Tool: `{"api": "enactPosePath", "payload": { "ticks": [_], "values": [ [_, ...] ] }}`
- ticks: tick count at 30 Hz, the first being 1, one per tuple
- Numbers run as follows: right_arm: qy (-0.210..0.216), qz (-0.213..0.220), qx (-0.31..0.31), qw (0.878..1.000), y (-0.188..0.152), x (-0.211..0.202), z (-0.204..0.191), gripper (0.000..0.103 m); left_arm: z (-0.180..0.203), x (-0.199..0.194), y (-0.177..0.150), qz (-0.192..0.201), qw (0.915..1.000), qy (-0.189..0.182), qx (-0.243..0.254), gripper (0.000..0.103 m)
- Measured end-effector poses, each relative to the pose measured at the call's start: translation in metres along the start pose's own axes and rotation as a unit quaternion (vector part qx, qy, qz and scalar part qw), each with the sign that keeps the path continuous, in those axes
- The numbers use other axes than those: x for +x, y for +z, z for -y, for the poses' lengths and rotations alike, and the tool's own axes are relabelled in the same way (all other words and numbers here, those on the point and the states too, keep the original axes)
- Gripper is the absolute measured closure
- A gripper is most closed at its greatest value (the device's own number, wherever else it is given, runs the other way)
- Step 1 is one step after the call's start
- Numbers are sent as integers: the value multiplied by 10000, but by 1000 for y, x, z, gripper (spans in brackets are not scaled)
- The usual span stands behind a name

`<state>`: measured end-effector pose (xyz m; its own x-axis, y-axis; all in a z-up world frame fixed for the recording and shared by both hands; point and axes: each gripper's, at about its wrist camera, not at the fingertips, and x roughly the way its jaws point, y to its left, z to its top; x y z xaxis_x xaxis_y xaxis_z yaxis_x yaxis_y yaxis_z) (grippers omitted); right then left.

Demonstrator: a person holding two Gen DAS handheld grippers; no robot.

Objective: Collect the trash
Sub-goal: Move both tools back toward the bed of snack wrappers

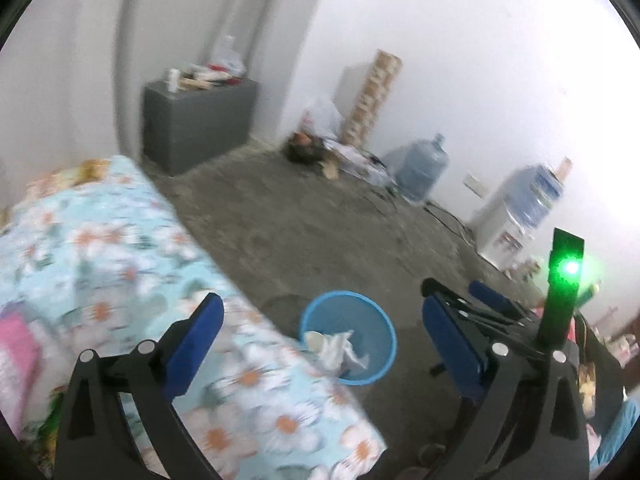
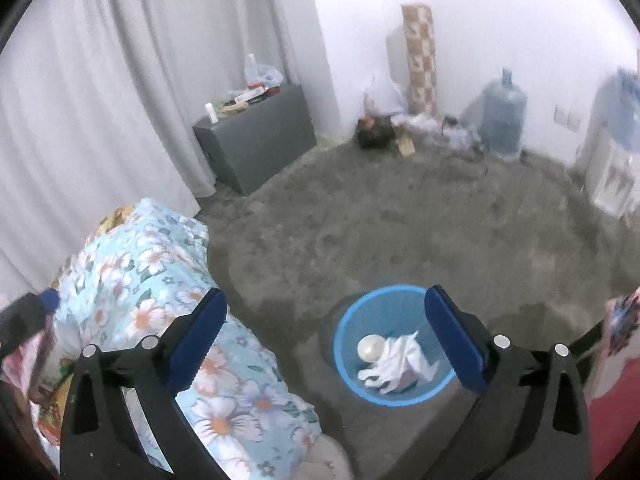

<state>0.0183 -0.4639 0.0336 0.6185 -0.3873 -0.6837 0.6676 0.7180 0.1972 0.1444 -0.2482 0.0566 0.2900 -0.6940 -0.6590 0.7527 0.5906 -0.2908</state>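
A round blue trash bin (image 1: 348, 337) (image 2: 394, 344) stands on the grey floor beside the bed. Inside it lie crumpled white paper (image 1: 340, 350) (image 2: 400, 362) and a pale round lid-like piece (image 2: 370, 347). My left gripper (image 1: 322, 330) hangs above the bin and the bed's edge, jaws wide open, nothing between the blue pads. My right gripper (image 2: 326, 330) is also high over the bin, open and empty. In the left wrist view the right gripper (image 1: 496, 308) shows at the right, with a green light beside it.
A bed with a floral light-blue cover (image 1: 120, 280) (image 2: 168, 280) fills the left. A grey cabinet (image 2: 256, 136) with clutter stands by the curtain. Bags and litter (image 2: 384, 124), a patterned roll (image 2: 418, 58), a water jug (image 2: 502, 116) and a dispenser (image 1: 516, 216) line the far wall.
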Motion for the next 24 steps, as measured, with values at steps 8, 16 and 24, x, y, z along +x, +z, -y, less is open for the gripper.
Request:
{"api": "enactPosePath", "payload": {
  "ticks": [8, 16, 24],
  "values": [
    [-200, 647, -1530, 9859, 0, -35, -67, 8, -55, -93, -11, 774, 9948, 357, -550, 5],
    [1219, 845, -1900, 9705, -3, -55, -118, 8, -115, -203, -54, 1702, 9799, 804, -659, 6],
    [2452, 244, -1651, 9550, -3, -58, -163, 8, -174, -250, -111, 1746, 9675, 1441, -1124, 6]
  ]
}}
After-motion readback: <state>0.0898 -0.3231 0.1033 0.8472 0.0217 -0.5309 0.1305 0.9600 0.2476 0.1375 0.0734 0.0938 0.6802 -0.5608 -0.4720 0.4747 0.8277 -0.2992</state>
